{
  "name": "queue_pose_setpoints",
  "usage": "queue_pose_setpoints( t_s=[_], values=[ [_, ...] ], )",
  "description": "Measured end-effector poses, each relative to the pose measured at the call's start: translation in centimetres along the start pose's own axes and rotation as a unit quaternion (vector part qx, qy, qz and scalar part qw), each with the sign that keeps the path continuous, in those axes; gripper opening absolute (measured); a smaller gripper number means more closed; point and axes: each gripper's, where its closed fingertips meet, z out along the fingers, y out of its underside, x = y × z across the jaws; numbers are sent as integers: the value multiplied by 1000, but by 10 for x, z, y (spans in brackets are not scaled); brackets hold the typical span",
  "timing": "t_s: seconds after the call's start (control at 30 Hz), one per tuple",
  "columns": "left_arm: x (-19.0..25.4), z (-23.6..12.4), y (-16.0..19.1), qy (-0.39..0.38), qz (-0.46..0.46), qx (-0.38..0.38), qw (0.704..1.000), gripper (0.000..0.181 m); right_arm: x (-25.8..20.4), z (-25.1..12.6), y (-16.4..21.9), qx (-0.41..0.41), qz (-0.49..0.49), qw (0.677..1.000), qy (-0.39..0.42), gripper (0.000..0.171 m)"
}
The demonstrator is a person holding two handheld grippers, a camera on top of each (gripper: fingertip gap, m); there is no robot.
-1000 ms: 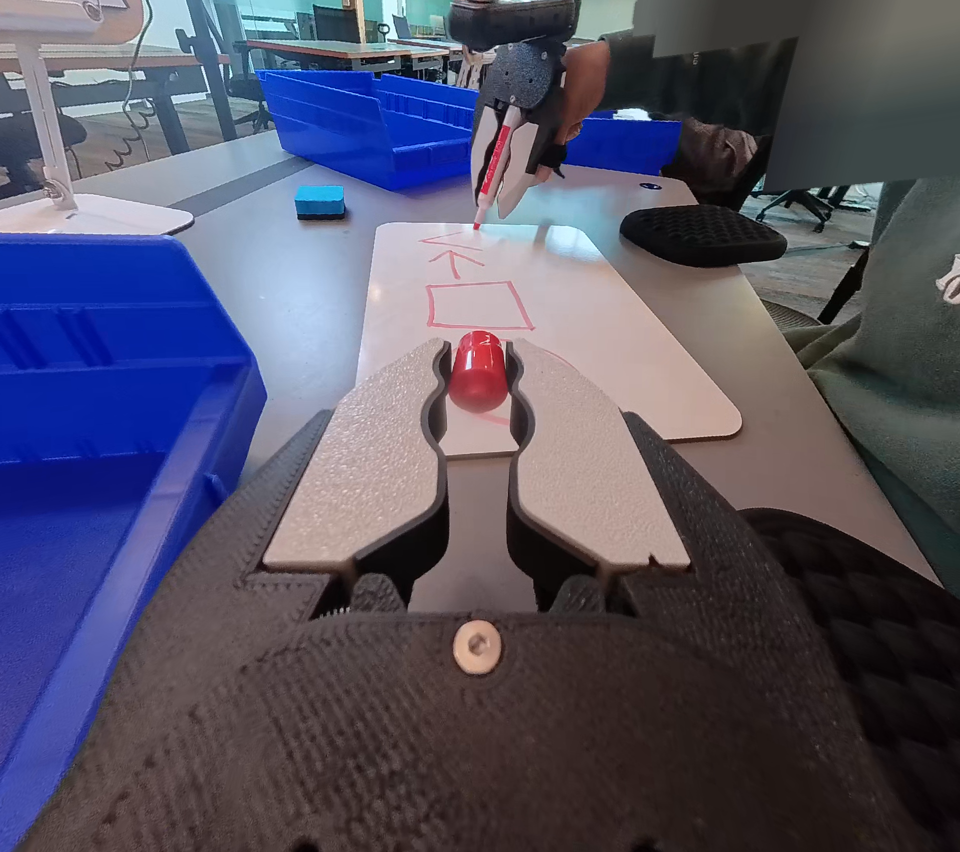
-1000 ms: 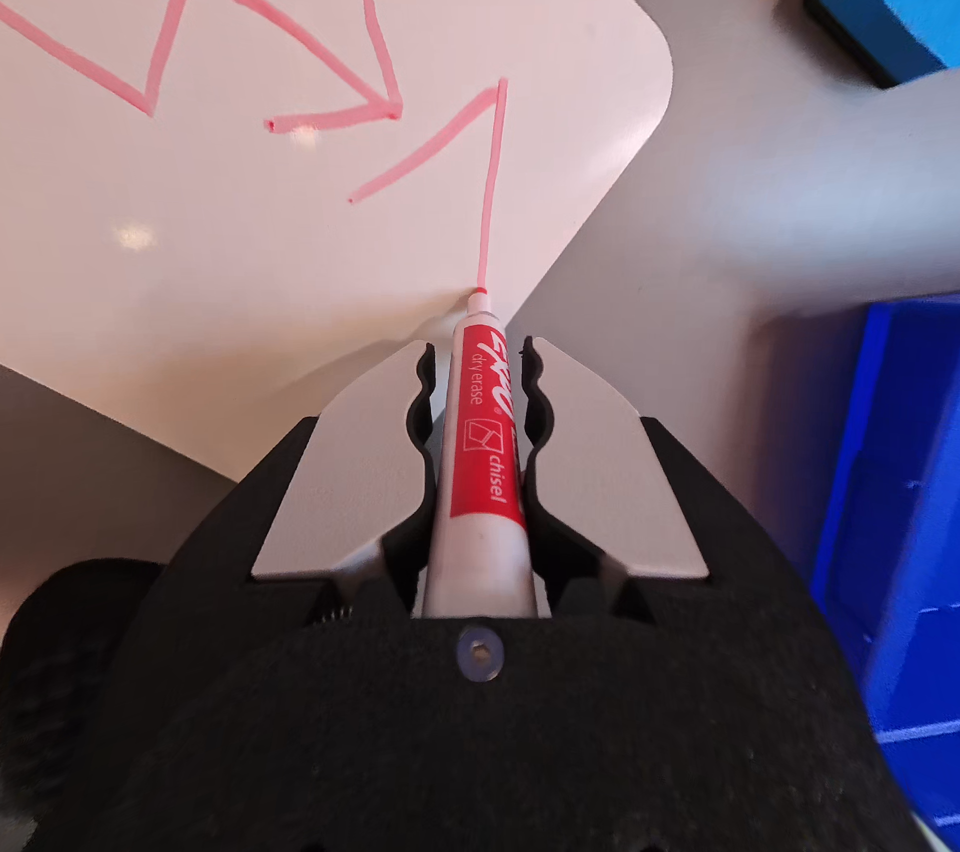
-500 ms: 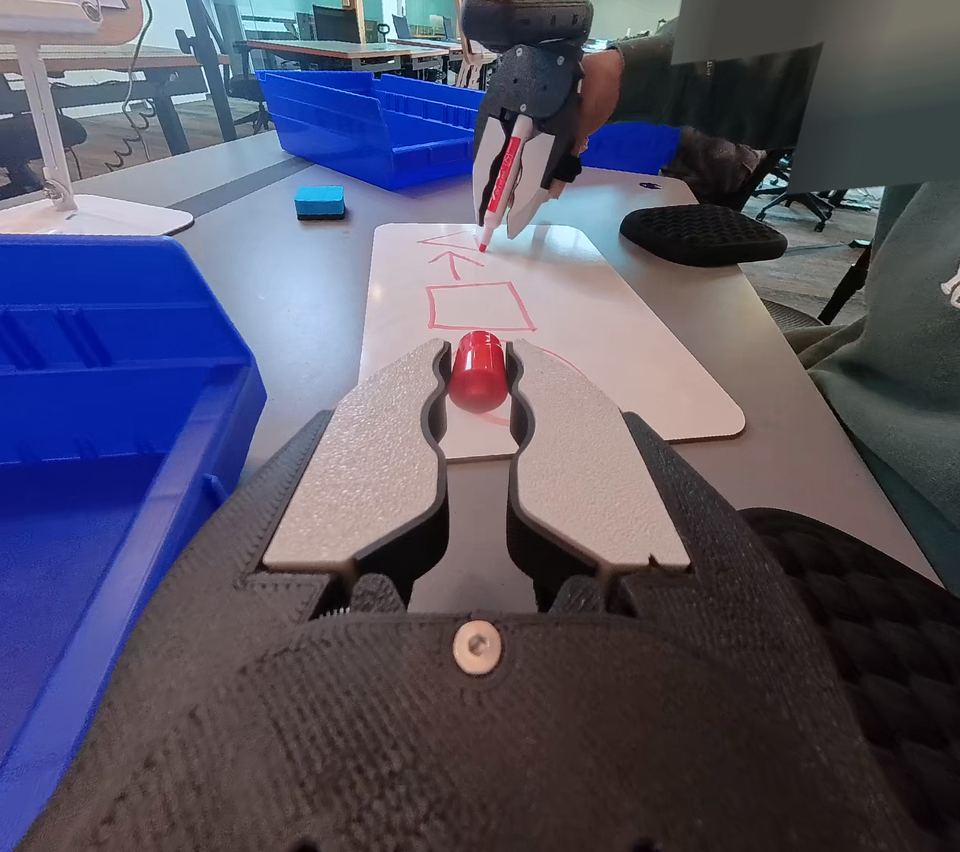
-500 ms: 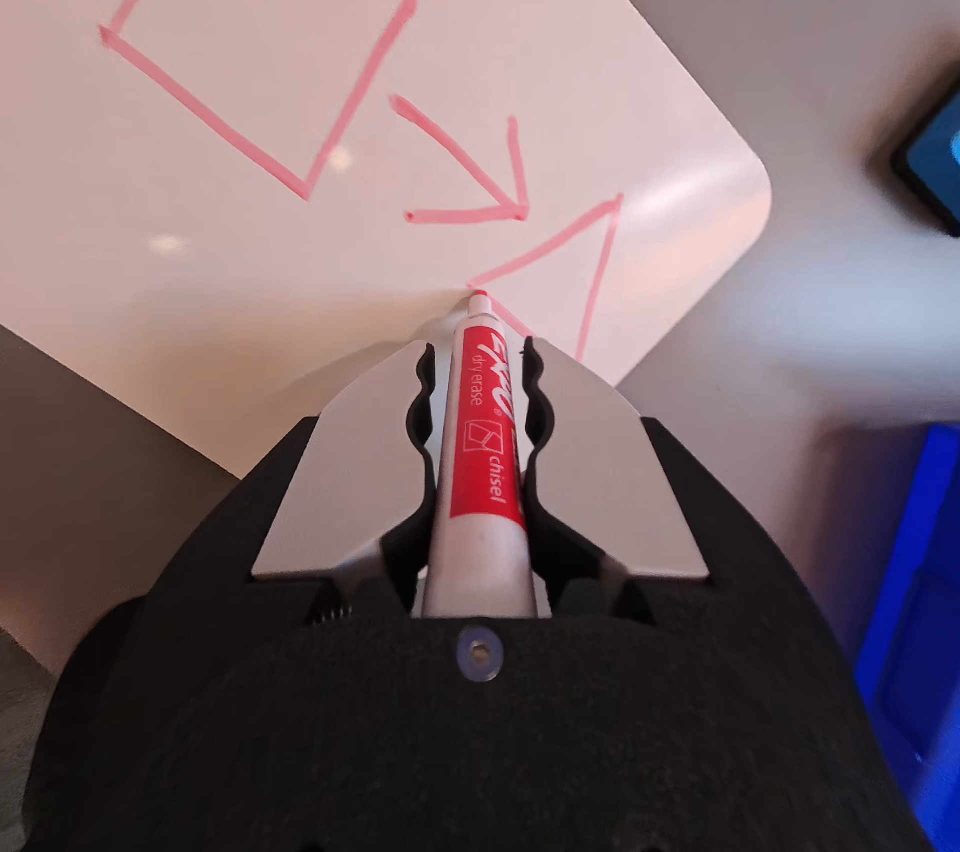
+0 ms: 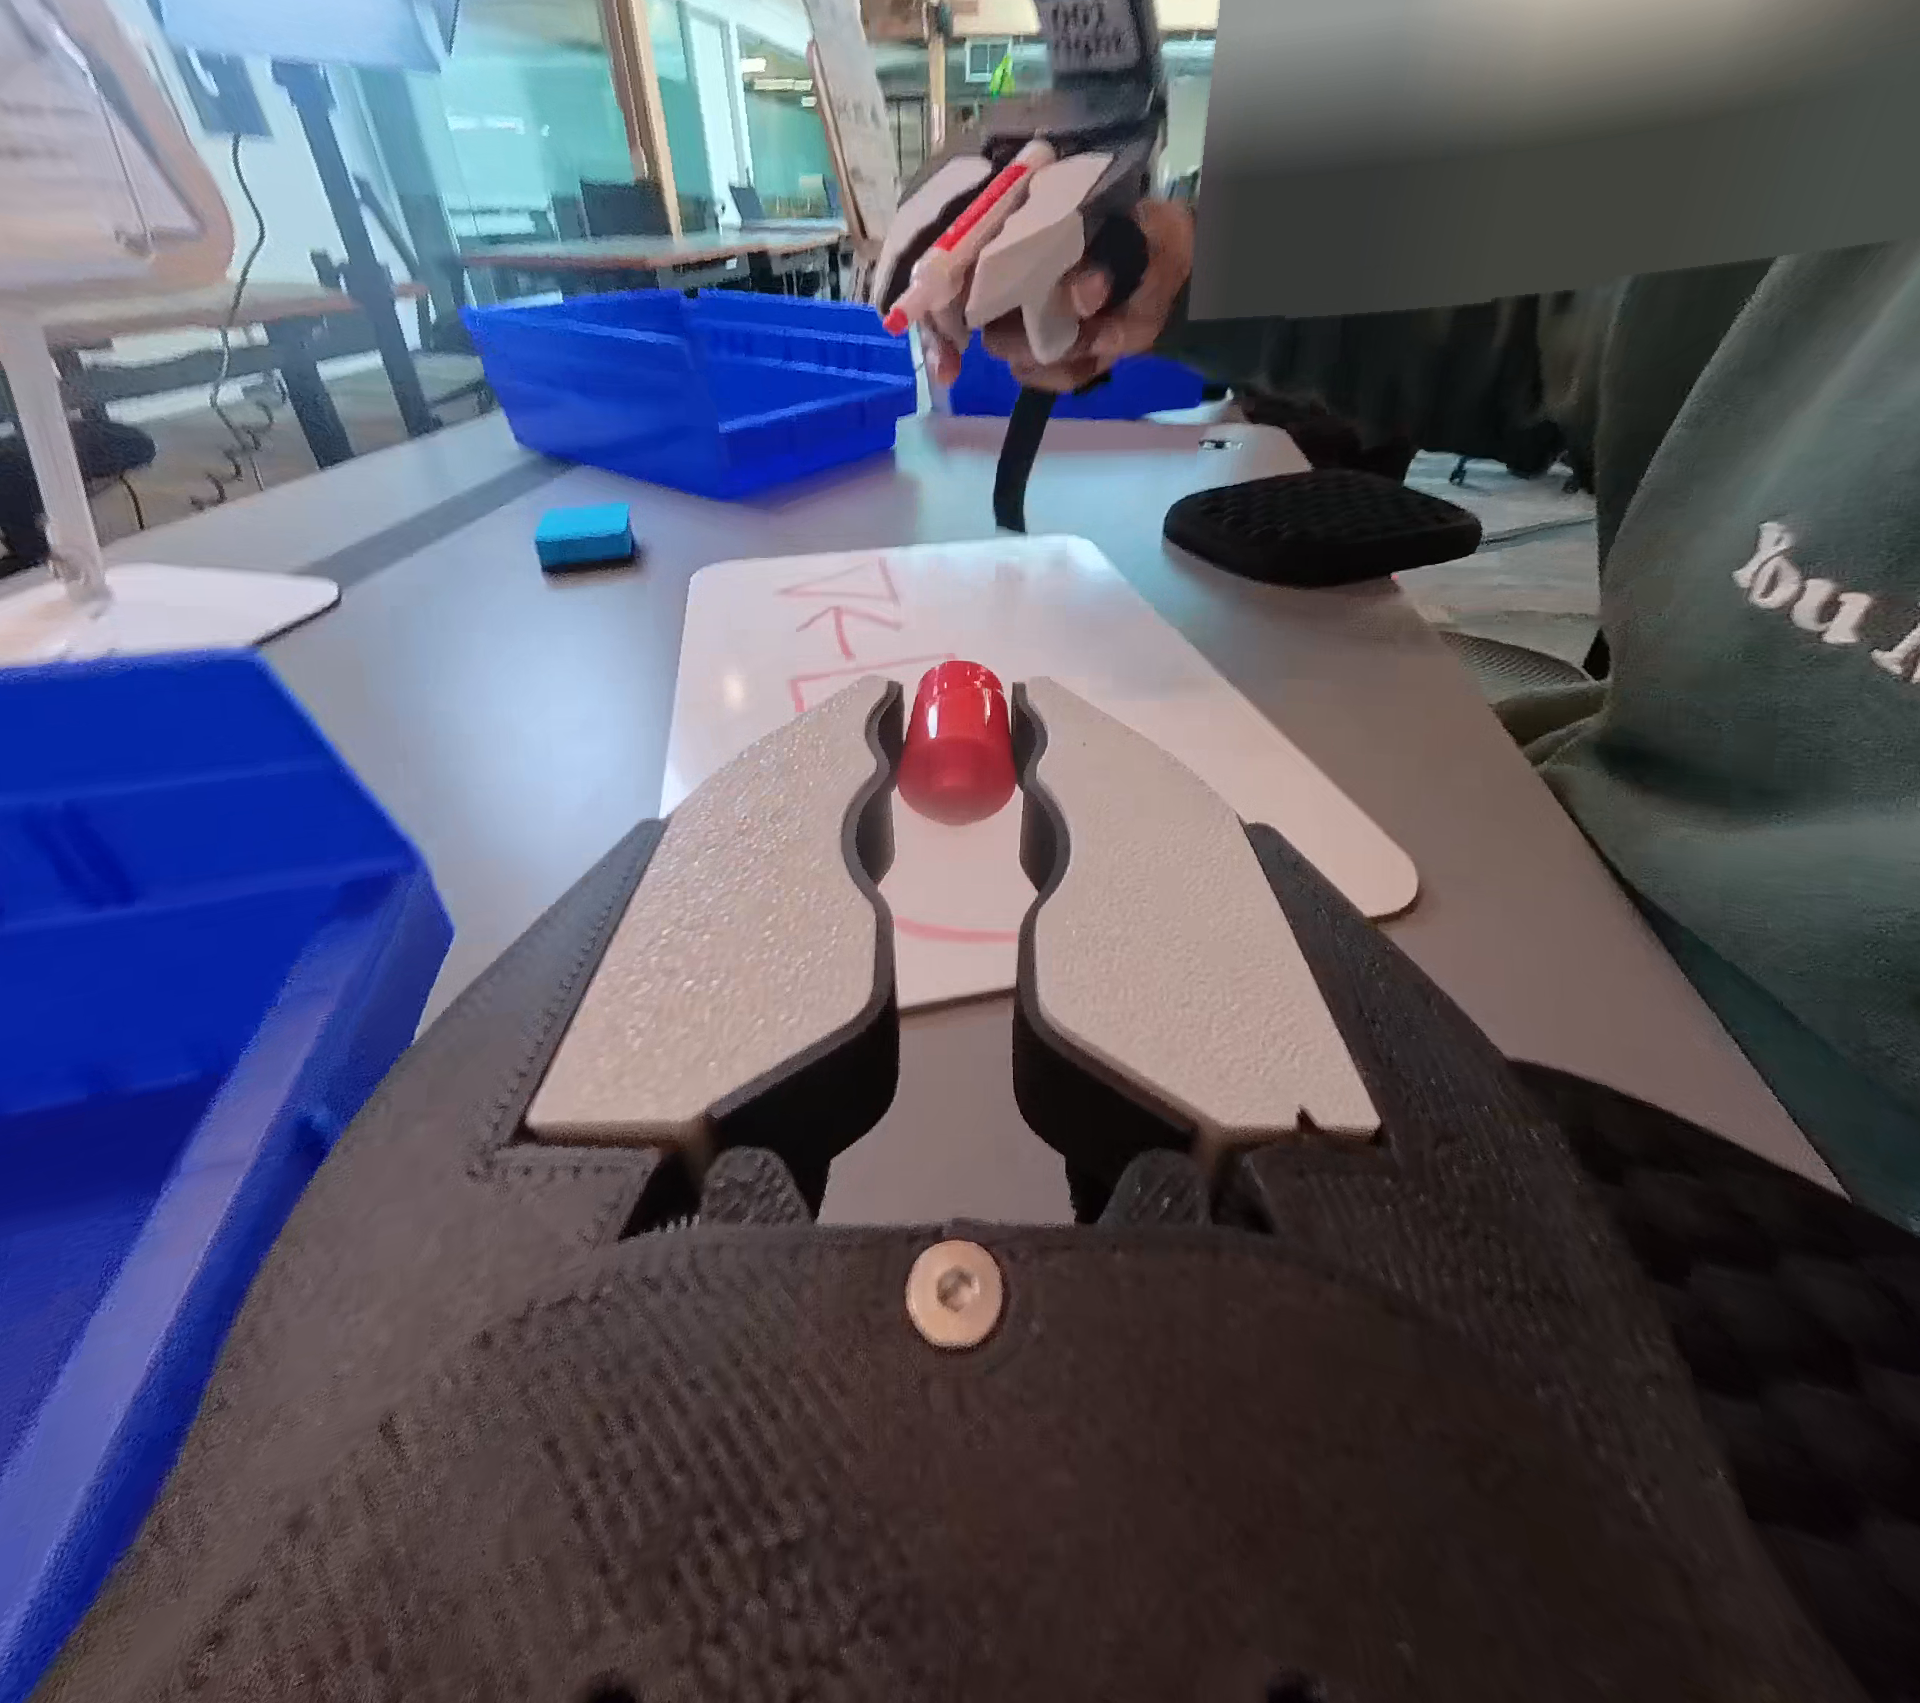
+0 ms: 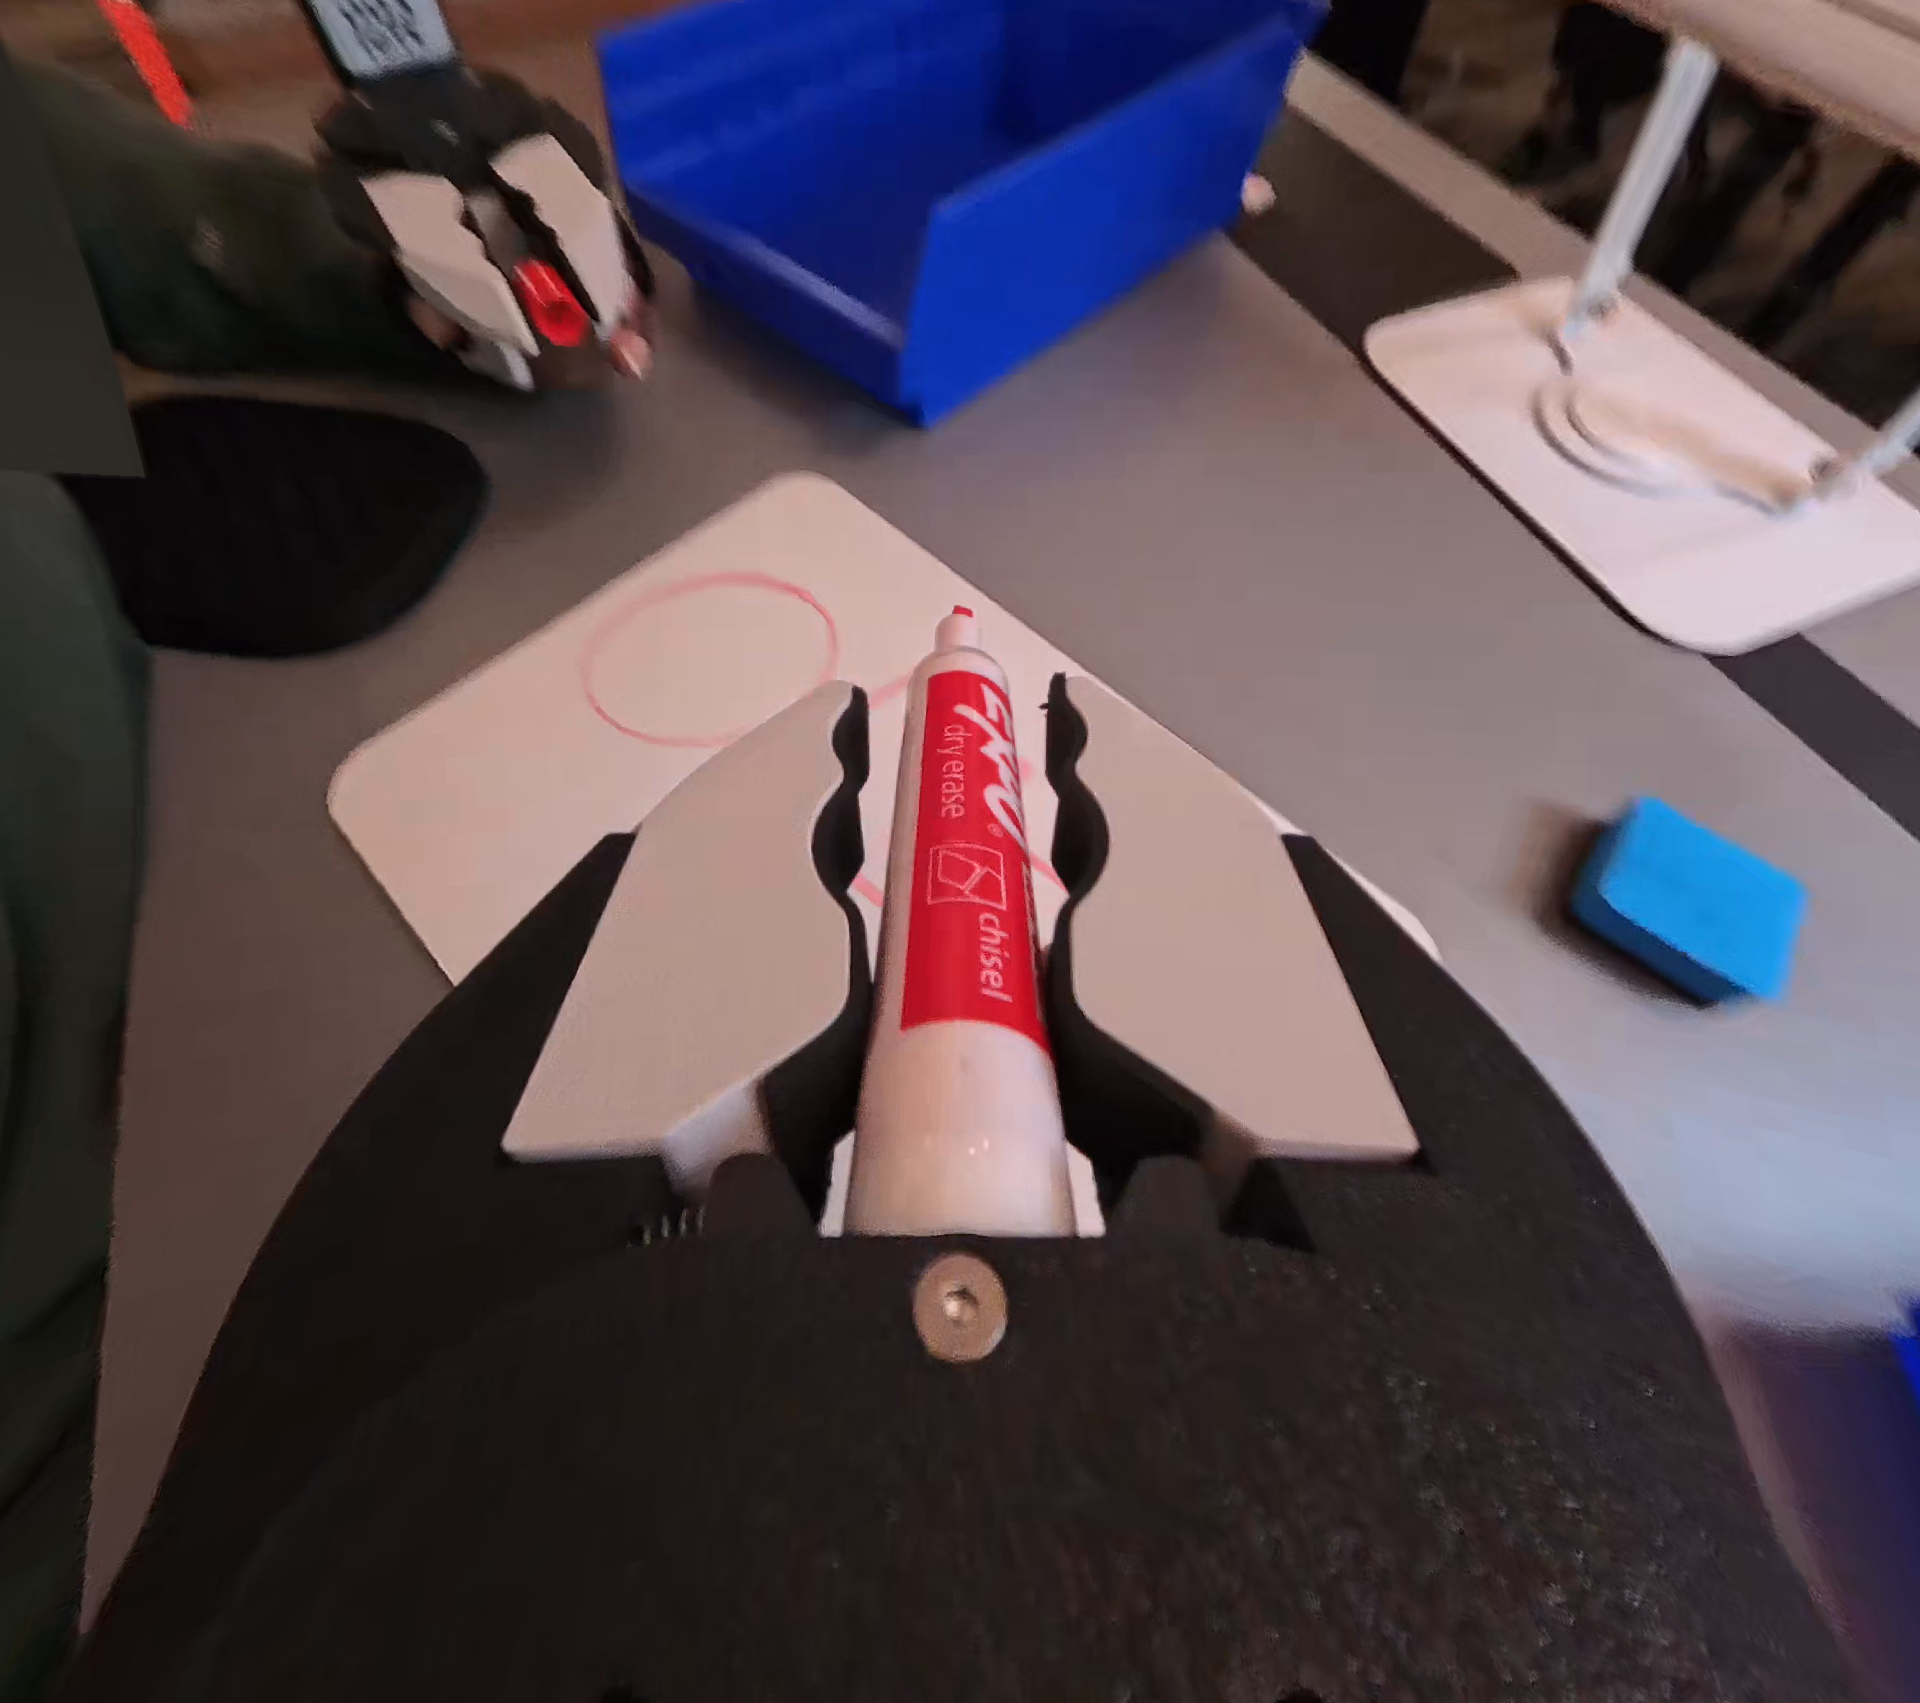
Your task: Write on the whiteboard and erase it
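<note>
A white whiteboard (image 5: 1164,697) (image 6: 499,780) lies flat on the grey table, with red shapes drawn on it: a circle, a square, an arrow and a triangle. My left gripper (image 5: 954,697) is shut on the marker's red cap (image 5: 956,760) and hovers over the board's near end. My right gripper (image 6: 954,692) is shut on the red-and-white dry-erase marker (image 6: 961,915), tip bare, held up in the air above the board's far end; it also shows in the left wrist view (image 5: 935,282). A blue eraser (image 5: 584,536) (image 6: 1688,900) lies on the table beside the board.
Blue bins stand at my left (image 5: 156,926) and at the far side (image 5: 707,396). A black mesh pad (image 5: 1320,526) lies right of the board. A white stand base (image 5: 166,609) sits far left. A person in a green top (image 5: 1766,666) sits at the right. Left tips to right tips: about 20 cm. The blue eraser (image 6: 1688,900) is about 25 cm from my right fingertips and 40 cm from my left.
My right gripper lifted the marker off the board and swung it up, now pointing across the table. The triangle is drawn closed. My left gripper moved forward a little over the board.
</note>
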Motion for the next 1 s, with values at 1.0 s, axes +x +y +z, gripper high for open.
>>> queue_pose_setpoints(
  t_s=[1.0],
  values=[
    [48,51,-2,-19,254,-72,964,19,-149,100,-14,95,225,920,-307,32]
  ],
)
